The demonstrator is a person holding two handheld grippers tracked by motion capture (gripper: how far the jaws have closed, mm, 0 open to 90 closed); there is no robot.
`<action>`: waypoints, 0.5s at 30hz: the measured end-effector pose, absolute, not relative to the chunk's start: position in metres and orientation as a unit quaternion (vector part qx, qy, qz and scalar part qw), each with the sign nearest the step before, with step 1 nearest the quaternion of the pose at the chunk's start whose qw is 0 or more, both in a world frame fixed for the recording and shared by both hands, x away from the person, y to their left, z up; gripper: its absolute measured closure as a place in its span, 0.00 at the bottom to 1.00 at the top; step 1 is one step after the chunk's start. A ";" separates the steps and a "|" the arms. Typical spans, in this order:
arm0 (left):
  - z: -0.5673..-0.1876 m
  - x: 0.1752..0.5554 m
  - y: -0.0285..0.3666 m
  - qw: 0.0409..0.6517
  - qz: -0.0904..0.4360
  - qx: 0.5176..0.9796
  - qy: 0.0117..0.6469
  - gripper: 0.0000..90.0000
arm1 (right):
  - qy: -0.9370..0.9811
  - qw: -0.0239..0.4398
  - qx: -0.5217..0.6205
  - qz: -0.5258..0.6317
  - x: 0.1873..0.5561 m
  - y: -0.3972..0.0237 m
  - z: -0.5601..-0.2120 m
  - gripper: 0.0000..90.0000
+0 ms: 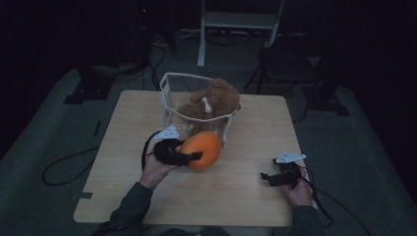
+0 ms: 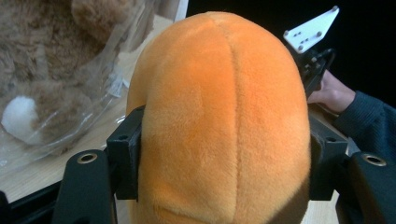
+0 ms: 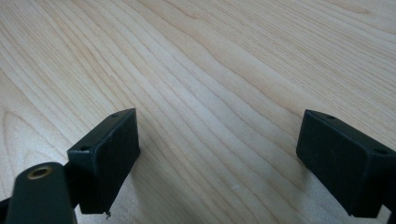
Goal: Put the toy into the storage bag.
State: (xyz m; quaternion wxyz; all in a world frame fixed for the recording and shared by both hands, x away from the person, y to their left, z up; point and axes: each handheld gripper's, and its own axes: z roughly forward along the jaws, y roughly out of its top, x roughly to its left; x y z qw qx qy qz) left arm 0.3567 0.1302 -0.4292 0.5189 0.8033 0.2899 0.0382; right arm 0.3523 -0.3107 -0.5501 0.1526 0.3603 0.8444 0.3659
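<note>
Beside the basket (image 1: 169,93), the left tongs (image 1: 193,156) clamped an orange plush ball (image 1: 202,149); the right tongs (image 1: 266,178) rested apart on the counter (image 1: 246,187)

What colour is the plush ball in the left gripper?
Orange, with a stitched seam; the plush ball shows best in the left gripper view.

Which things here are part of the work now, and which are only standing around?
In the work, it seems:
- orange plush ball, held in the left gripper
- clear basket with the brown teddy bear inside
- right gripper, jaws apart over the wooden table

Only standing around:
- folding chair behind the table
- white frame on the floor
</note>
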 end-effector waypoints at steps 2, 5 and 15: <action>-0.426 0.356 0.132 0.522 0.040 0.802 0.289 0.36 | 0.844 0.153 0.360 0.366 0.352 -0.311 -0.550 0.14; -0.423 0.354 0.133 0.525 0.043 0.800 0.288 0.36 | 0.844 0.153 0.360 0.366 0.352 -0.311 -0.550 0.14; -0.411 0.351 0.136 0.528 0.058 0.799 0.281 0.36 | 0.844 0.153 0.360 0.366 0.352 -0.311 -0.550 0.14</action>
